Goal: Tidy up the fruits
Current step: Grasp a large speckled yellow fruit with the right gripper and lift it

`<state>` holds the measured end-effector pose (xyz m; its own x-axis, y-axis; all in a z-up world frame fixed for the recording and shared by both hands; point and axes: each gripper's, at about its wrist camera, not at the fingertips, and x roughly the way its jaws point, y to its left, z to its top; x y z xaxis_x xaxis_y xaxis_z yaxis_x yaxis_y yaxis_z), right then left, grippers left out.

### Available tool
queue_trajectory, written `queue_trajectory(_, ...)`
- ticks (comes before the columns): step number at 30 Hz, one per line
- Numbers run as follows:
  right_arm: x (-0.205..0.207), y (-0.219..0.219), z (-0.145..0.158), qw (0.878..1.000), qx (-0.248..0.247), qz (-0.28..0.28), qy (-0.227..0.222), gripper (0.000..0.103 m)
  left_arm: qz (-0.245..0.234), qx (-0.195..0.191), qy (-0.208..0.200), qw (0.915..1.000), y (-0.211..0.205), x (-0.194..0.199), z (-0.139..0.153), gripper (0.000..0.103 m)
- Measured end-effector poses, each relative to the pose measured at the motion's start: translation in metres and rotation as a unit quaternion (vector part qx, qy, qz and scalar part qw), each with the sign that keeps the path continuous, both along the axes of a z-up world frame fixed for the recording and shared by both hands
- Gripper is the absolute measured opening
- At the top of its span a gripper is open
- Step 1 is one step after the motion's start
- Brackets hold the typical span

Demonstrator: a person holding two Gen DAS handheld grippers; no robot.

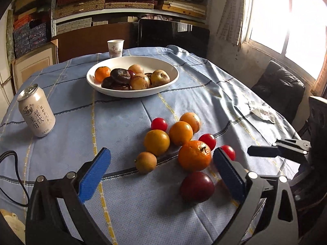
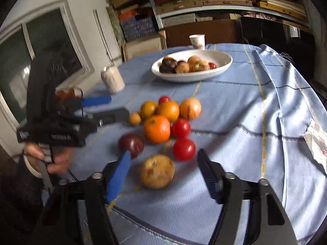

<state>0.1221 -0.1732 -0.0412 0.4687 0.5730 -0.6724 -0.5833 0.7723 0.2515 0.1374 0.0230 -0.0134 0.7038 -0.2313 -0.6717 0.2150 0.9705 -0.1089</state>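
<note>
Loose fruit lies on the blue cloth: a mandarin (image 1: 194,155) (image 2: 156,128), several oranges (image 1: 156,141), cherry tomatoes (image 1: 159,124) (image 2: 184,148), a small brown fruit (image 1: 145,162) and a dark plum (image 1: 197,186) (image 2: 130,145). A white bowl (image 1: 130,94) (image 2: 184,77) further back holds several fruits. My left gripper (image 1: 161,151) (image 2: 118,105) is open above the pile, nothing between its pads. My right gripper (image 2: 164,153) (image 1: 263,147) is open around a yellow-brown fruit (image 2: 157,170); its pads stand apart from it.
A white drink can (image 1: 36,112) (image 2: 112,79) stands at the left, and a paper cup (image 1: 115,48) (image 2: 197,40) sits behind the bowl. Crumpled paper (image 1: 263,112) lies at the right cloth edge. A black cushioned chair (image 1: 280,85) is beyond the table. A hand (image 2: 55,159) grips the left tool.
</note>
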Motion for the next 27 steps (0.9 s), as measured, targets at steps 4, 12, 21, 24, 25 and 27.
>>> queue_trajectory(4,0.002,0.009,-0.006,1.0,-0.003,0.011,0.015,0.05,0.006,-0.01,0.003,0.9999,0.008,-0.002,-0.001,0.098)
queue_trajectory(12,-0.003,0.021,-0.014,0.999,-0.041,0.006,0.009,0.05,0.012,-0.014,0.013,0.9997,0.013,-0.003,-0.003,0.098)
queue_trajectory(21,0.001,0.02,-0.015,0.999,-0.036,0.006,0.017,0.043,0.009,-0.013,0.02,0.9997,0.013,-0.002,-0.005,0.098)
queue_trajectory(24,0.003,0.018,-0.015,0.999,-0.027,0.006,0.021,0.043,0.01,-0.014,0.024,0.9996,0.014,-0.001,-0.006,0.098)
queue_trajectory(25,0.004,0.016,-0.015,0.999,-0.019,0.007,0.024,0.043,0.011,-0.014,0.025,0.9995,0.014,-0.001,-0.007,0.098)
queue_trajectory(27,0.006,0.007,-0.014,0.999,0.018,0.012,0.035,0.043,0.01,-0.015,0.027,0.9995,0.014,0.0,-0.008,0.098)
